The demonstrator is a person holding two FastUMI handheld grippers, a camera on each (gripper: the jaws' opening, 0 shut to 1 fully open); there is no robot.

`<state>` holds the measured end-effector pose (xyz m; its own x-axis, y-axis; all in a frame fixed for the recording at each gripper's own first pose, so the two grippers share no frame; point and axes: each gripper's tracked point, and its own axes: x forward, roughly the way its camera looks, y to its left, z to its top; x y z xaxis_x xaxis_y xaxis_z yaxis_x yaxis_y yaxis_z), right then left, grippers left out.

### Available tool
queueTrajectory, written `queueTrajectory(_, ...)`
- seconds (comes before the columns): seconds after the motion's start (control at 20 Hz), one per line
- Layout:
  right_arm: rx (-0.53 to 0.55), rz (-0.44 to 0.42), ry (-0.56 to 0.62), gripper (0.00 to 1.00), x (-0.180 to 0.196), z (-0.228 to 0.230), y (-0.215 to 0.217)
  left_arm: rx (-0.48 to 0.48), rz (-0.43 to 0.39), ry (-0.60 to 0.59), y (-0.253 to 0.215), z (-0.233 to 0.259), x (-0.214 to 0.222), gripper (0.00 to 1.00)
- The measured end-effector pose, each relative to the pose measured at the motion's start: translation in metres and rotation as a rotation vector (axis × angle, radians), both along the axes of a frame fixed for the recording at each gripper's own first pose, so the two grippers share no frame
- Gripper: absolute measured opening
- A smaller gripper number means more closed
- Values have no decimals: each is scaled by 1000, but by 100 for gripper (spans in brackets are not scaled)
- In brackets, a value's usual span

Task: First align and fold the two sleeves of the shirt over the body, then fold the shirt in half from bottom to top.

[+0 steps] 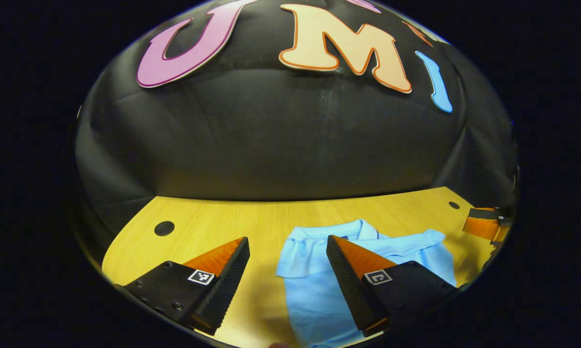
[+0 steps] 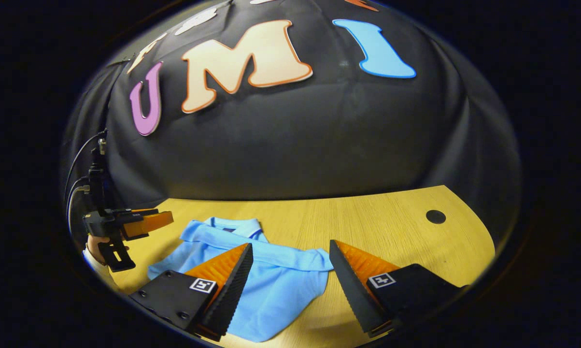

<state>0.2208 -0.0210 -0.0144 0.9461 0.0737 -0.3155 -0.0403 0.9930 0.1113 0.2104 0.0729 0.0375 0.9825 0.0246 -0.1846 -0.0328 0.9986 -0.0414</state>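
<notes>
A light blue polo shirt (image 1: 314,290) lies on the wooden table (image 1: 251,217), collar toward the far wall, one sleeve laid across the chest. My left gripper (image 1: 288,249) hangs open above the shirt's left edge, nothing between its fingers. In the right gripper view the same shirt (image 2: 276,285) spreads below, its folded sleeve band running across it. My right gripper (image 2: 290,253) stands open over the shirt's right side, holding nothing. The left gripper (image 2: 143,223) appears far left there, held by a hand (image 2: 93,246). The right gripper (image 1: 486,224) pokes in at the right edge of the left gripper view.
A round cable hole (image 1: 164,228) sits in the table at the far left, a smaller one (image 1: 454,205) at the far right, seen again as the hole (image 2: 435,216). The black cloth wall rises right behind the table. Cables (image 2: 80,169) hang at the far left.
</notes>
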Motion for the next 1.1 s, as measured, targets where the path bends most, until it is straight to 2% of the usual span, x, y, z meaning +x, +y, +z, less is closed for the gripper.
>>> queueTrajectory(0.1, 10, 33, -40, 98, -26, 13, 10, -22, -1, -26, -7, 5, -27, 96)
queueTrajectory(0.25, 25, 61, -88, 98, -60, 26, 17, -7, 20, -54, -12, 9, -65, 96)
queueTrajectory(0.5, 50, 87, -114, 98, -102, 24, 17, 8, 47, -92, -27, 9, -116, 96)
queueTrajectory(0.6, 64, 90, -109, 98, -110, 14, 13, -2, 58, -82, -31, 2, -129, 96)
queueTrajectory(0.8, 54, 80, -113, 98, -120, 4, 3, 13, 172, -108, -16, -2, -146, 96)
queueTrajectory(1.1, 54, 77, -145, 98, -130, 7, -1, -18, 210, -62, -13, -20, -165, 96)
